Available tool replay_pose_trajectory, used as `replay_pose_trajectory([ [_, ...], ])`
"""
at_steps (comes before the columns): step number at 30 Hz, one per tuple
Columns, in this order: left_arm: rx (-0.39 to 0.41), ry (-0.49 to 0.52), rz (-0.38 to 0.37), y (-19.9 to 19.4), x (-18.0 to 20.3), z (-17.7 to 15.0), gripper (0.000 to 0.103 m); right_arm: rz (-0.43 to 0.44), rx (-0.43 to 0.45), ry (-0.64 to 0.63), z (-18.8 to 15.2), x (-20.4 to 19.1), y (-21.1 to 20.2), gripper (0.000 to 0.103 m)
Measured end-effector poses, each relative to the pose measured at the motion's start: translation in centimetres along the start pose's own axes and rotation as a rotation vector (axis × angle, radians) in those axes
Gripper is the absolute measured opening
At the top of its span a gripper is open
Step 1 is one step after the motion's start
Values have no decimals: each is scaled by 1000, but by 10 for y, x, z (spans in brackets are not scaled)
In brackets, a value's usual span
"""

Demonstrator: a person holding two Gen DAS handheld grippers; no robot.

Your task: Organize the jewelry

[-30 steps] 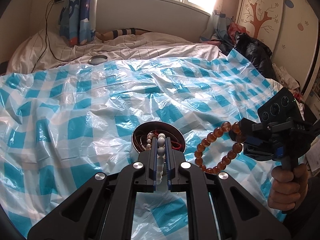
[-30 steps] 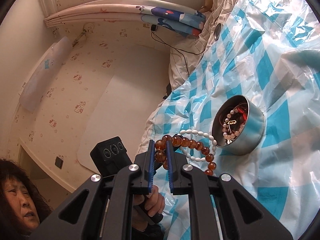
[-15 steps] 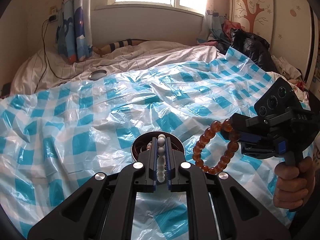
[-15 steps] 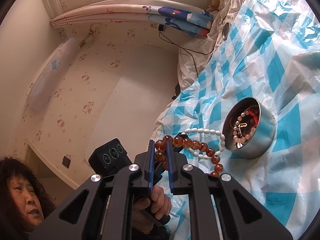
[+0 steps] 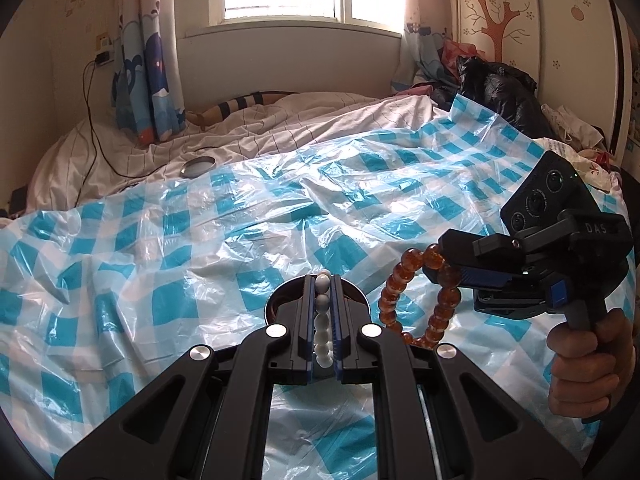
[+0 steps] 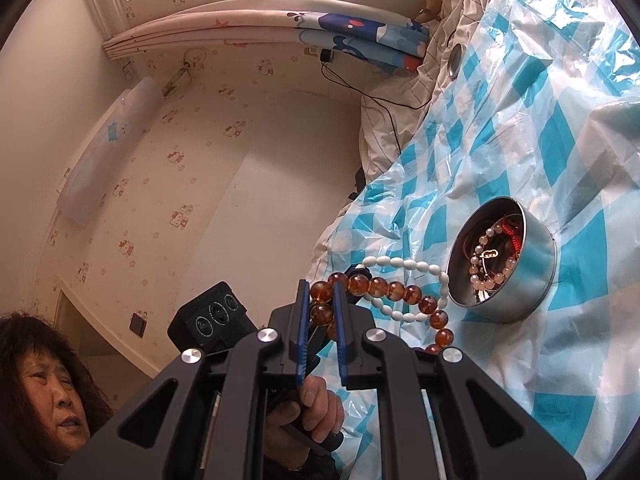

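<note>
— What did each gripper hold?
— The left gripper (image 5: 322, 292) pinched the white beads (image 6: 404, 263); the right gripper (image 6: 321, 300) clamped the amber beads (image 5: 400, 292).
— Where?
— Both hung above the sheet (image 5: 200, 248), beside the tin (image 6: 532, 268).

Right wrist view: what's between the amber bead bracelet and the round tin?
The white bead bracelet, held by the left hand-held gripper, loops between the amber bead bracelet and the round tin, in the right wrist view.
</note>
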State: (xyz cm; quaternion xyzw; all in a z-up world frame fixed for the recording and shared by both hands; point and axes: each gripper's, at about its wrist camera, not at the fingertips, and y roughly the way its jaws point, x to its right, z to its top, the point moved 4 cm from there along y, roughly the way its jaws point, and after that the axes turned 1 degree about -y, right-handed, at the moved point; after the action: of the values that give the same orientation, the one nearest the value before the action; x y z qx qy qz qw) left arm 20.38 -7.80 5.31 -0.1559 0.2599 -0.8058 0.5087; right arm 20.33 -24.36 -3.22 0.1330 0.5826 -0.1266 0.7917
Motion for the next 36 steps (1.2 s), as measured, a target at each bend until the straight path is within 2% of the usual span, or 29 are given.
replay_pose_trajectory([
  [5, 10, -10, -6, -2, 1, 3, 7, 35, -2, -9, 1, -3, -1, 13],
  [9, 12, -73, -53, -2, -6, 6, 7, 28, 3, -6, 4, -3, -3, 13],
  [10, 12, -97, -66, -1, -8, 6, 7, 11, 8, 1, 6, -1, -5, 16],
  [11, 10, -129, -81, 0, -13, 6, 7, -21, 15, 5, 7, 1, -8, 32],
  [13, 0, -178, -94, 2, -21, 5, 7, -122, 17, 2, 9, 7, -13, 52],
  [15, -7, -213, -98, 5, -28, 3, 7, -195, -7, -4, 8, 12, -12, 52],
  [18, -15, -266, -112, 8, -36, 2, 7, -438, -108, -60, 0, 24, -4, 52],
  [21, -28, -283, -119, 13, -37, 1, 7, -645, -258, -141, -18, 39, 16, 52],
  [22, -28, -287, -125, 14, -37, 1, 7, -735, -315, -211, -28, 43, 26, 52],
  [25, -22, -293, -127, 14, -37, 3, 7, -901, -389, -401, -46, 50, 48, 52],
  [27, -19, -294, -125, 14, -37, 4, 7, -950, -412, -475, -53, 51, 55, 52],
  [28, -19, -296, -124, 14, -37, 3, 7, -992, -434, -537, -59, 50, 59, 51],
  [30, -20, -300, -129, 14, -36, 4, 7, -1026, -472, -590, -67, 49, 64, 37],
  [31, -18, -299, -129, 13, -35, 5, 7, -1019, -477, -576, -66, 50, 62, 20],
  [32, -16, -294, -129, 13, -34, 6, 7, -1007, -473, -551, -64, 52, 61, 12],
  [36, -25, -266, -112, 12, -30, 6, 7, -883, -417, -377, -50, 55, 44, 12],
])
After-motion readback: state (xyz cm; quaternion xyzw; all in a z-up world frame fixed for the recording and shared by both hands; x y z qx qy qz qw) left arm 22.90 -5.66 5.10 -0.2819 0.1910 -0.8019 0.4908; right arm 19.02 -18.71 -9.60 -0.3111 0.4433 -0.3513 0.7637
